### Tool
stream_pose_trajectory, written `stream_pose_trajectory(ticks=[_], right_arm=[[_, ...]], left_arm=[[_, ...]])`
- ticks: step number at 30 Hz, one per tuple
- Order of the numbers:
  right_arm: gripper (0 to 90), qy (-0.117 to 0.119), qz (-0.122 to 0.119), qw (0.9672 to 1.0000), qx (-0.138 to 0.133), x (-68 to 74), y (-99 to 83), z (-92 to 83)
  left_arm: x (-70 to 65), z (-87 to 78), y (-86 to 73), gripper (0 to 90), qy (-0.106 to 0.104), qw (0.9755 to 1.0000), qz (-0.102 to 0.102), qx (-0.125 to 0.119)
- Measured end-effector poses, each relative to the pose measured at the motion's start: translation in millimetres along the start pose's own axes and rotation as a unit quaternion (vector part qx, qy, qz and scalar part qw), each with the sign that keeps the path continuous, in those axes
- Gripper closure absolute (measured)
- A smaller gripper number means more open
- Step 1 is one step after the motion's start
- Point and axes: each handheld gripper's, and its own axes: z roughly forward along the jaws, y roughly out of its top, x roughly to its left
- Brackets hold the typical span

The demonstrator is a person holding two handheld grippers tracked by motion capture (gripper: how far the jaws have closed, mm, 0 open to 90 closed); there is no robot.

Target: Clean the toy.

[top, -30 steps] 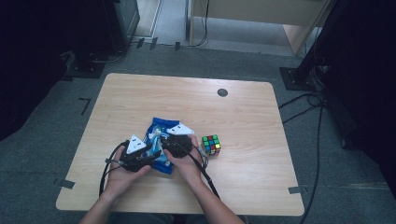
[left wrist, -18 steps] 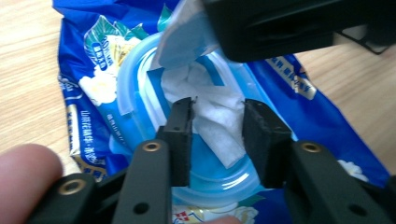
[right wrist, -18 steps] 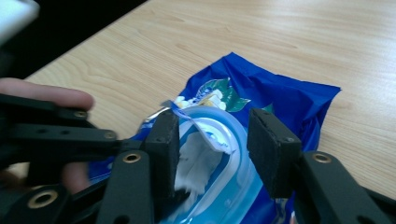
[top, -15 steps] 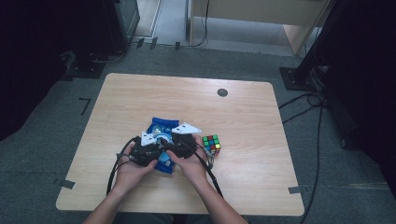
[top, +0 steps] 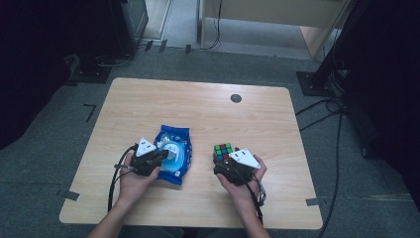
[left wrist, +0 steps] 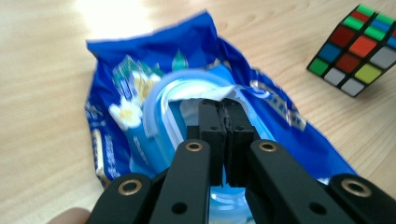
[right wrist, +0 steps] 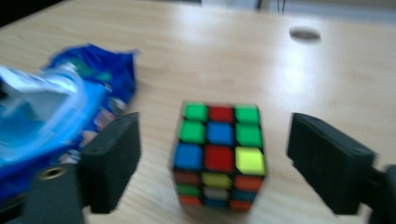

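On the light wooden surface (top: 198,114), a crumpled blue plastic wet-wipe pack (top: 173,153) with a pale blue oval lid lies left of centre, near the person's edge. The left gripper (top: 157,157) rests on the pack's left part; in the left gripper view its fingers (left wrist: 212,122) are pressed together over the pack's (left wrist: 187,102) lid opening, where a bit of white sheet shows; whether they pinch that sheet I cannot tell. To the right, apart from the pack, a multicoloured puzzle cube (top: 223,151) stands on the surface. The right gripper (top: 225,166) sits just on the cube's near side, its fingers (right wrist: 114,158) having just been opening, now spread wide on either side of the cube (right wrist: 218,151) without touching it.
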Motion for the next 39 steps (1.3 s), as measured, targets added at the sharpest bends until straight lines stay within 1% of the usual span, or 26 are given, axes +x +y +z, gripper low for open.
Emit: stream_pose_trajectory(ticks=[2, 4, 6, 9, 11, 13, 15, 16, 18, 19, 20, 21, 22, 23, 24, 25, 27, 28, 29, 31, 33, 35, 36, 37, 38, 39], right_arm=[[15.0, 0.006, 0.017, 0.9995, 0.024, -5.7, -6.4, 6.3], [14.5, 0.018, 0.031, 0.9983, 0.046, -6.1, -13.1, 15.0], [14.6, 0.011, 0.029, 0.9971, 0.069, -3.2, -19.3, 24.3], [18.0, -0.001, 0.034, 0.9957, 0.086, -1.4, -21.7, 31.6], [24.6, -0.005, 0.034, 0.9959, 0.084, -1.8, -22.0, 33.1], [30.2, -0.008, 0.035, 0.9959, 0.082, -2.2, -22.6, 33.5], [31.4, -0.004, 0.036, 0.9962, 0.079, -3.7, -23.9, 33.8], [31.8, -0.003, 0.031, 0.9964, 0.079, -4.3, -24.3, 33.8], [33.7, 0.001, 0.028, 0.9966, 0.077, -5.6, -24.2, 32.6], [34.5, 0.007, 0.029, 0.9968, 0.073, -6.3, -23.7, 31.6], [34.6, 0.024, 0.030, 0.9967, 0.072, -7.7, -22.8, 30.1], [34.6, 0.043, 0.026, 0.9962, 0.071, -8.6, -22.6, 29.2], [34.6, 0.063, 0.011, 0.9953, 0.073, -8.3, -23.2, 28.4], [34.6, 0.072, 0.000, 0.9945, 0.075, -7.4, -23.9, 27.8], [34.6, 0.079, -0.014, 0.9939, 0.076, -6.4, -24.8, 27.2], [34.6, 0.088, -0.025, 0.9928, 0.077, -5.8, -25.6, 26.5], [34.6, 0.100, -0.035, 0.9912, 0.079, -6.5, -26.2, 27.0], [34.6, 0.104, -0.038, 0.9909, 0.077, -7.4, -26.5, 27.2], [34.5, 0.107, -0.034, 0.9908, 0.076, -8.8, -26.8, 27.5], [33.3, 0.108, -0.028, 0.9908, 0.077, -10.7, -27.1, 28.1], [31.6, 0.101, -0.033, 0.9907, 0.085, -11.2, -29.5, 31.2], [31.5, 0.100, -0.030, 0.9904, 0.090, -11.4, -30.6, 33.3], [33.3, 0.100, -0.029, 0.9906, 0.088, -11.3, -30.2, 33.5], [34.8, 0.102, -0.028, 0.9908, 0.084, -11.6, -29.4, 33.2], [34.8, 0.112, -0.021, 0.9898, 0.086, -12.5, -27.9, 33.1], [34.9, 0.122, -0.016, 0.9888, 0.084, -12.9, -26.0, 32.2]], left_arm=[[0.2, -4.7, 3.0, 89.4, -0.002, 0.9998, -0.001, -0.019], [1.0, -10.0, 6.7, 89.4, -0.006, 0.9993, -0.001, -0.037], [0.8, -15.3, 10.3, 89.4, -0.005, 0.9985, 0.004, -0.054], [3.0, -25.8, 13.4, 89.4, 0.002, 0.9956, 0.014, -0.092], [4.4, -32.2, 13.0, 89.2, 0.012, 0.9914, 0.028, -0.127], [6.5, -37.4, 13.1, 89.2, 0.017, 0.9876, 0.035, -0.152], [9.4, -45.7, 14.0, 89.2, 0.011, 0.9819, 0.030, -0.187], [10.5, -49.0, 15.0, 89.2, 0.008, 0.9802, 0.025, -0.196], [12.8, -53.7, 16.8, 88.9, -0.006, 0.9788, 0.018, -0.204], [14.8, -55.7, 17.5, 88.4, -0.019, 0.9793, 0.016, -0.201], [16.2, -56.5, 17.5, 87.7, -0.029, 0.9798, 0.012, -0.198], [18.5, -55.7, 16.5, 86.7, -0.037, 0.9816, 0.008, -0.187], [20.1, -54.0, 15.2, 84.8, -0.041, 0.9835, 0.005, -0.176], [22.2, -49.4, 12.5, 81.4, -0.048, 0.9862, 0.001, -0.159], [25.0, -41.5, 8.3, 77.3, -0.052, 0.9899, -0.008, -0.131], [26.5, -36.2, 5.6, 71.2, -0.050, 0.9922, -0.013, -0.114], [29.3, -22.8, 0.3, 55.1, -0.033, 0.9973, -0.028, -0.060], [28.9, -16.8, -2.0, 49.4, -0.023, 0.9987, -0.029, -0.036], [28.7, -14.9, -2.8, 45.1, -0.021, 0.9991, -0.027, -0.027], [26.9, -14.0, -2.6, 41.1, -0.022, 0.9990, -0.028, -0.028], [25.1, -12.8, -0.3, 42.2, -0.024, 0.9990, -0.027, -0.026], [21.3, -7.9, 1.0, 50.2, -0.033, 0.9994, -0.013, -0.003], [17.8, -7.0, 0.2, 56.5, -0.018, 0.9998, 0.005, 0.001], [15.6, -7.4, -0.4, 69.6, -0.015, 0.9998, 0.013, -0.003], [15.4, -8.8, 0.3, 75.2, -0.024, 0.9996, 0.009, -0.010], [15.1, -11.3, 1.3, 79.2, -0.021, 0.9995, 0.005, -0.022]])
